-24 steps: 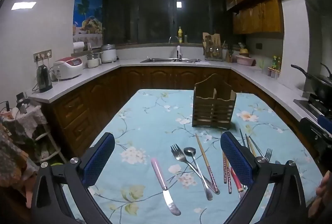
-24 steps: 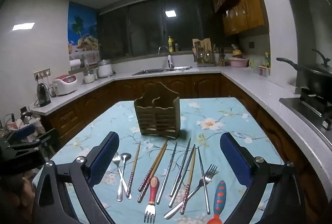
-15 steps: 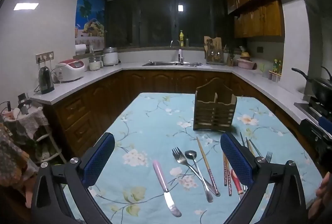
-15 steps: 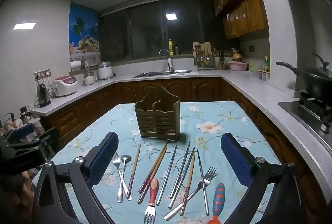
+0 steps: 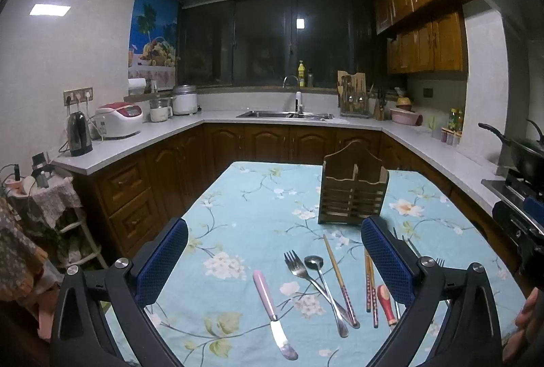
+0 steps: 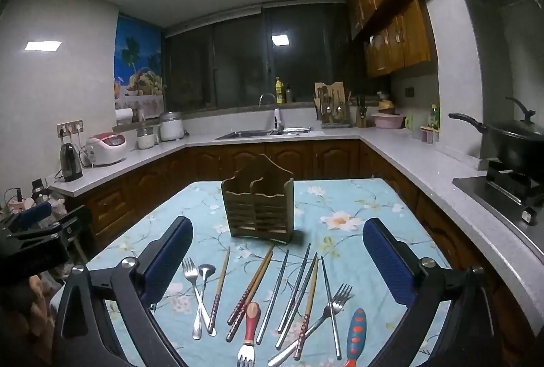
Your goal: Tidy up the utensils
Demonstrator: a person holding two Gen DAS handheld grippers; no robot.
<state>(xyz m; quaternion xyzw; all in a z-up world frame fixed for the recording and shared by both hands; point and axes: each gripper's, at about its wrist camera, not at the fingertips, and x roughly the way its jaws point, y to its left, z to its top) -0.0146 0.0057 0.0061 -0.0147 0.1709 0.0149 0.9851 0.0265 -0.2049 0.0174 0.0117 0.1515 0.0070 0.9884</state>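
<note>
A wooden utensil holder [image 5: 353, 190] [image 6: 258, 204] stands upright on the table with the blue floral cloth [image 5: 258, 214] [image 6: 340, 200]. Utensils lie in a row in front of it: a pink-handled knife [image 5: 272, 309], a fork [image 5: 302, 272] crossed with a spoon [image 5: 323, 285], several chopsticks [image 6: 295, 289], a red-handled fork [image 6: 250, 333], a steel fork [image 6: 326, 312] and a blue utensil with red dots [image 6: 353, 336]. My left gripper [image 5: 273, 255] is open and empty above the knife and fork. My right gripper [image 6: 277, 251] is open and empty above the chopsticks.
Kitchen counters run round the room, with a sink [image 5: 285, 115], a rice cooker [image 5: 119, 119] and a kettle [image 5: 79, 137] on the left. A stove with a black pan [image 6: 513, 142] is at the right. A cluttered low shelf [image 5: 47, 197] stands left of the table.
Both grippers have tilted or risen slightly, so the table and utensils sit a little lower in both views. Nothing on the table has moved.
</note>
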